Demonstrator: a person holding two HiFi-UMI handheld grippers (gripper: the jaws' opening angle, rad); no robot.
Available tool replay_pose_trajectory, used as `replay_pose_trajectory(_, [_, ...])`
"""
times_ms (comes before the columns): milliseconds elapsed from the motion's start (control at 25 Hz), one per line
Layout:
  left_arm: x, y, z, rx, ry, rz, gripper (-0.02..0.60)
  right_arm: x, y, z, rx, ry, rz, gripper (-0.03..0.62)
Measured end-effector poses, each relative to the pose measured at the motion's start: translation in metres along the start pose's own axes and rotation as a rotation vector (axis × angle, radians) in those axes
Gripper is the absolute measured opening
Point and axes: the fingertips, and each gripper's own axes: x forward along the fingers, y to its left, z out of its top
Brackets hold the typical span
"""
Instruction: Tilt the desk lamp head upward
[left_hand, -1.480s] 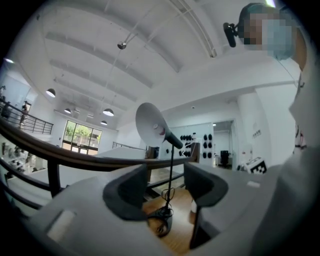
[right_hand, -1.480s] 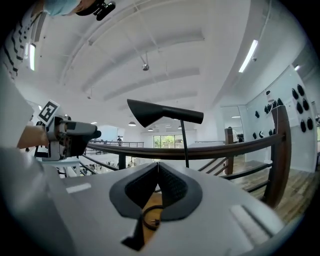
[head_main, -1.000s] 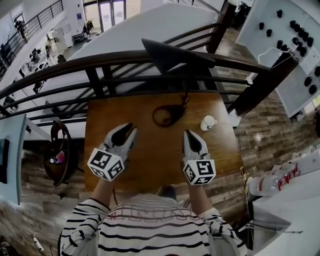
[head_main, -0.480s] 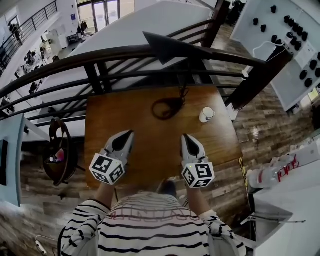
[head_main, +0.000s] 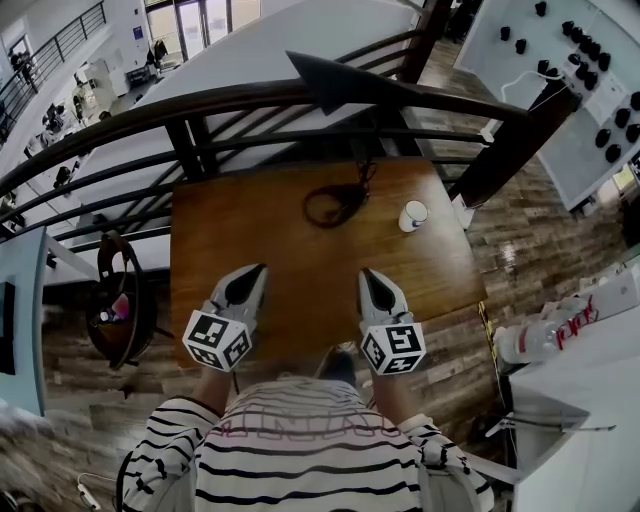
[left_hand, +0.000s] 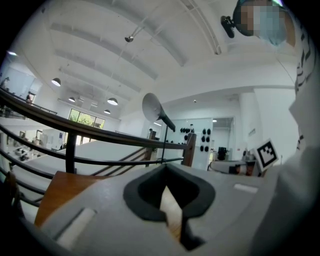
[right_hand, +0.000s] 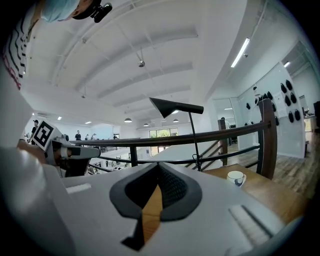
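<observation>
A black desk lamp stands at the far edge of the wooden table (head_main: 300, 250). Its cone head (head_main: 335, 82) points left on a thin stem (right_hand: 194, 140), and its ring base (head_main: 330, 208) lies on the tabletop. The lamp head (left_hand: 152, 108) shows as a pale disc in the left gripper view and as a dark cone (right_hand: 172, 106) in the right gripper view. My left gripper (head_main: 252, 274) and right gripper (head_main: 372, 277) rest side by side near the table's front edge, both shut and empty, well short of the lamp.
A white cup (head_main: 413, 215) sits on the table right of the lamp base. A dark railing (head_main: 200, 105) runs behind the table with a drop beyond it. A white counter with bottles (head_main: 560, 340) stands at the right, a round stand (head_main: 120, 300) at the left.
The left gripper's jaws have closed. Both grippers have drawn slightly back toward the table's front edge, and the head view has shifted a little.
</observation>
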Motion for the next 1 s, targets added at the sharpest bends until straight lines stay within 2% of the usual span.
replay_pose_trajectory(1000, [-0.008,0.004,-0.01,-0.034,0.025,-0.018,0.002,0.003,0.012,-0.009,-0.02,0.039,0.0,0.0])
